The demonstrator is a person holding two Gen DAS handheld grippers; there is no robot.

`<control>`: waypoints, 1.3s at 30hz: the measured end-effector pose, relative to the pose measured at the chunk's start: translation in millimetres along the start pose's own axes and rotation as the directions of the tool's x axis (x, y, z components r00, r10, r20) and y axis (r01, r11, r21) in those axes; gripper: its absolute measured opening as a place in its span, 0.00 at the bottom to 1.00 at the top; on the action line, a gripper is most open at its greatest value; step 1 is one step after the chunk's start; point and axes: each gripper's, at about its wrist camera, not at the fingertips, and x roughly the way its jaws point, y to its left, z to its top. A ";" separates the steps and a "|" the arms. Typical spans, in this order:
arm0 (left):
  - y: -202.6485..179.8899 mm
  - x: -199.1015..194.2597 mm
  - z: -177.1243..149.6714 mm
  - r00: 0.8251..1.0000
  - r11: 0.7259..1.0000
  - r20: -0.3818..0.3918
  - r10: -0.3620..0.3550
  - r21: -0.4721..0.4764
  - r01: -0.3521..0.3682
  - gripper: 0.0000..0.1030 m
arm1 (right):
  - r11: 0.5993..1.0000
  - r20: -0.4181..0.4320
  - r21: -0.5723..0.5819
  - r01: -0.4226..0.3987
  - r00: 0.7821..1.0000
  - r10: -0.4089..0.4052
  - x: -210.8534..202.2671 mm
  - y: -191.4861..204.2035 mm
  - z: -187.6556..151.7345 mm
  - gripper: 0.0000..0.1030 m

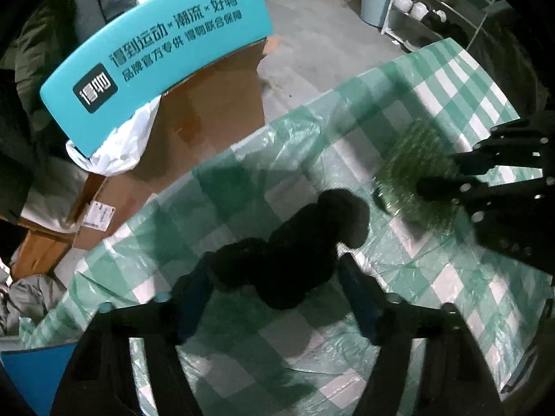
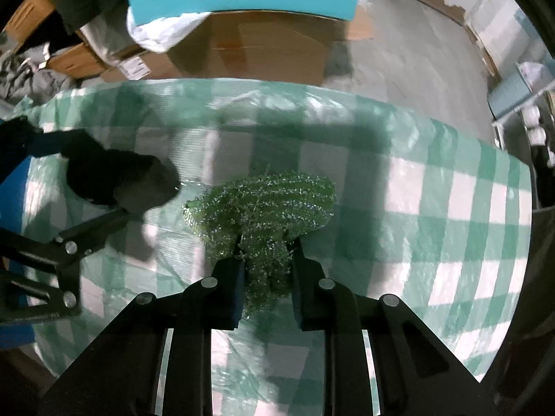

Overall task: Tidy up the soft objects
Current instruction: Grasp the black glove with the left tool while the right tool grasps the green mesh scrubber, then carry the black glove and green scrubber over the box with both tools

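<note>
Over the checkered tablecloth (image 2: 451, 208), the right gripper (image 2: 265, 270) pinches the green scrubber (image 2: 270, 204).

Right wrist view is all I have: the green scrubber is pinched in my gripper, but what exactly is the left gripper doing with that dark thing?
Observer: The left gripper has its fingers on either side of a black fuzzy object, close against it; it looks like a grasp, though the dark makes contact hard to confirm.
Operator: Is that object one lump?
Observer: It looks like two or three rounded lobes joined together, lying over the checked tablecloth.
Operator: And how does my side look from there?
Observer: The right gripper reaches in from the right, shut on the green scrubber, which sits apart from the black object.
Operator: Anything beyond the table?
Observer: A shoe rack stands at the far wall.
</note>
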 end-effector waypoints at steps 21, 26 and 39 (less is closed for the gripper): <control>2.2 -40.0 -27.5 0.997 0.994 0.057 -0.043 -0.095 0.048 0.36 | 0.998 0.077 0.059 -0.037 0.996 0.033 -36.4 -1.5 -17.8 0.18; -0.5 -62.5 -39.5 0.995 0.992 0.085 -0.052 -0.109 0.061 0.36 | 0.998 0.097 0.064 -0.030 0.995 0.024 -51.3 1.3 -28.8 0.18; -16.1 -115.2 -63.6 0.993 0.993 0.120 0.006 -0.120 0.009 0.36 | 0.997 0.173 0.058 -0.053 0.984 0.042 -102.4 15.2 -59.2 0.18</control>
